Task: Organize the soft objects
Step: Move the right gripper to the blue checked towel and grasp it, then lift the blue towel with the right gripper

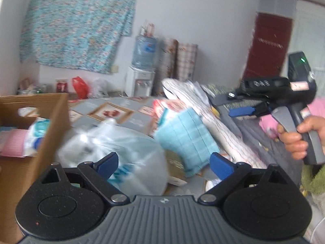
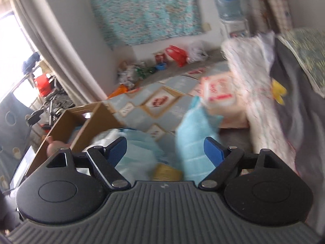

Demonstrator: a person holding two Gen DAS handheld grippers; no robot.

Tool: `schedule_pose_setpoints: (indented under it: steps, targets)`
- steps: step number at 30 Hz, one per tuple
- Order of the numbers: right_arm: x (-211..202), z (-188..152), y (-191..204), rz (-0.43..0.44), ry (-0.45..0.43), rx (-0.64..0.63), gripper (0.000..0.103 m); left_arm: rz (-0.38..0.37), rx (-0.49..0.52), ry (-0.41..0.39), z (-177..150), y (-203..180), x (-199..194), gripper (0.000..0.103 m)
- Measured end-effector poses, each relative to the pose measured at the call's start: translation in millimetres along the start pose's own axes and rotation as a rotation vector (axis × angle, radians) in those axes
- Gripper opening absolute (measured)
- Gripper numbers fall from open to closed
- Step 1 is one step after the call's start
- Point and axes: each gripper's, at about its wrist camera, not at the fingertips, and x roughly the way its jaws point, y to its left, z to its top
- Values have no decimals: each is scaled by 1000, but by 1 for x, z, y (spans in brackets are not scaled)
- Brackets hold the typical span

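Note:
A light blue waffle towel stands upright on the floor; it also shows in the right wrist view. A translucent plastic bag of soft goods lies beside a cardboard box that holds a pink cloth. My left gripper is open above the bag. My right gripper is open, with the towel next to its right fingertip; it also shows at the right of the left wrist view, held above the bedding.
A rolled white quilt and grey bedding lie at the right. A pink pack sits behind the towel. A water dispenser and red bag stand by the far wall.

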Motion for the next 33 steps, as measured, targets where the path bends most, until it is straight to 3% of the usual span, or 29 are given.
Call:
schedule_pose_setpoints:
  steps: [4,10,12,14,19,27,33]
  targets:
    - [34,-2,-27,-30,29,20,83,-36,4,46,-8,-9,26,95]
    - [94,0,-41,-91,79,-20,79,-34,29,72,-15,-13,44,89]
    - [105,0,-47,-84,97,-7,65,-36,36,80,-17,-13,44,89]
    - [111,-2,-50,-66,112,1,41,-36,44,84,-17,-14,46,89]
    - [103,-6,-37,-71,81,-35,9,-35,37,85,-19,-12,45,89]
    - [60,3,12,-115,-54,-164,6,-43,36,77,-31,-13,26,89]
    - [15,8,37,-83,-127,-177,6,-28,16,54,-36,-8,5,89]
